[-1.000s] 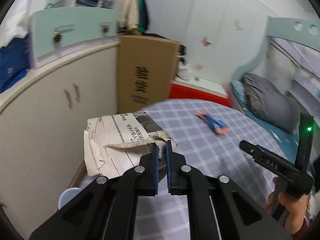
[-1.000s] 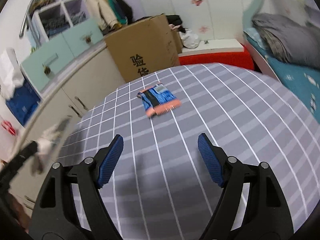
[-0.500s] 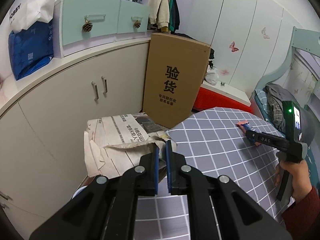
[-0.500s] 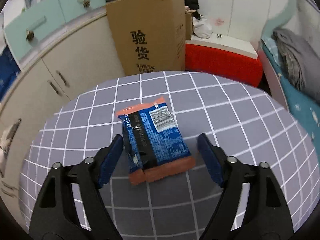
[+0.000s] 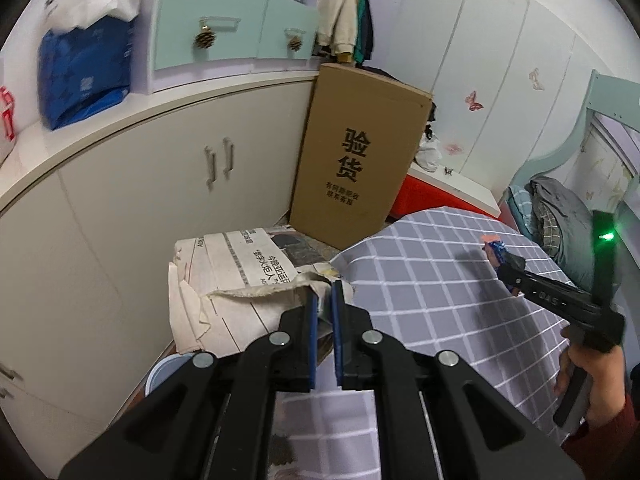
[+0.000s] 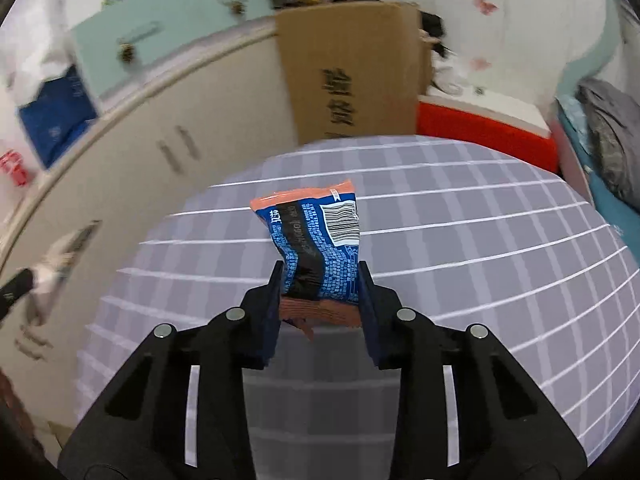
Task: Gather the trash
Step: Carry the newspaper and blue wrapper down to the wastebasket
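- Left gripper (image 5: 325, 312): jaws nearly closed, pinching the torn edge of a crumpled newspaper (image 5: 236, 276); paper hangs off the table's edge at 9 o'clock from the fingers, above a pale blue round rim (image 5: 160, 372) partly hidden beneath it
- Right gripper (image 6: 320, 296): jaws part-way closed, pads pressed on both sides of a blue and orange snack packet (image 6: 316, 248); packet stands up out of the jaws toward 12 o'clock, barcode side showing, its orange lower seal crumpled between the fingers
- Same packet from the left wrist view: small blue and orange shape (image 5: 494, 246) at the tip of the right gripper (image 5: 505, 268), at 3 o'clock, over the cloth; whether it touches the cloth cannot be told
- Right hand (image 5: 592, 380): wrapped round the gripper handle, red sleeve at the wrist
- Table, grey checked cloth (image 6: 480, 248): under both grippers
- Cardboard box (image 5: 356, 156): upright, black printed characters, at 12 o'clock beyond the table, against the cream cabinet (image 5: 168, 184)
- Blue bag (image 5: 84, 76): on the cabinet top, 10 o'clock
- Red-sided bench (image 6: 480, 128): 1 o'clock, beside the box
- Grey bedding (image 5: 560, 220): 3 o'clock, on the bed
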Tool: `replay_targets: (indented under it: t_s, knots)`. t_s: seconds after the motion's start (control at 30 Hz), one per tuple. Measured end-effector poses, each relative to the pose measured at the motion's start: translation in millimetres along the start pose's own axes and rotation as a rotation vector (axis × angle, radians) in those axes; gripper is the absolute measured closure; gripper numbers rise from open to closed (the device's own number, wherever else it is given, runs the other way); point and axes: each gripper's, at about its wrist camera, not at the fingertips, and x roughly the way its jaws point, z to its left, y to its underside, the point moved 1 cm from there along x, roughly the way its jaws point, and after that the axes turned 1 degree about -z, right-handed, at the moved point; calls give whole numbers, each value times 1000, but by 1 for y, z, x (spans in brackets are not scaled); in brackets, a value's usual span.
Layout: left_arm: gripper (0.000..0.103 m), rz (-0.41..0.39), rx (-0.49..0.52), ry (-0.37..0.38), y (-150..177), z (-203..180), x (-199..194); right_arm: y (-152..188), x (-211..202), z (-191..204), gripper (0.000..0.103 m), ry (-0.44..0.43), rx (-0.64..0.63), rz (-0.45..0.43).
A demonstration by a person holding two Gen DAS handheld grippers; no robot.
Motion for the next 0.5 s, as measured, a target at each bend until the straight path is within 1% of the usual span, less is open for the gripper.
replay_targets:
  t_s: [0.07,0.13,0.2,0.23,0.3,0.33,0.4,0.43,0.5]
  knots:
    - [97,2,-20,-9,6,15,-6,7,-8,37,69,-74,-20,0]
    - [97,5,-42,-21,12,33,-13,13,-13,71,69,-124,-44,-5]
    - [97,8,-74,-46,19,59,-21,19,-15,112,69,-210,-54,6]
    - [97,9,-87,-54,21,67,-24,25,-15,140,69,-246,-66,14]
    - [97,12,-119,-77,29,94,-31,34,-13,182,69,-297,-94,27]
    - [97,15,-134,-90,32,108,-34,37,-11,198,69,-313,-101,32]
    - [97,25,-171,-114,43,140,-40,51,-3,243,68,-351,-127,54]
    - [97,29,-182,-121,46,150,-41,56,1,257,68,-361,-133,64]
    - [97,46,-214,-150,58,180,-41,70,18,292,68,-383,-155,102]
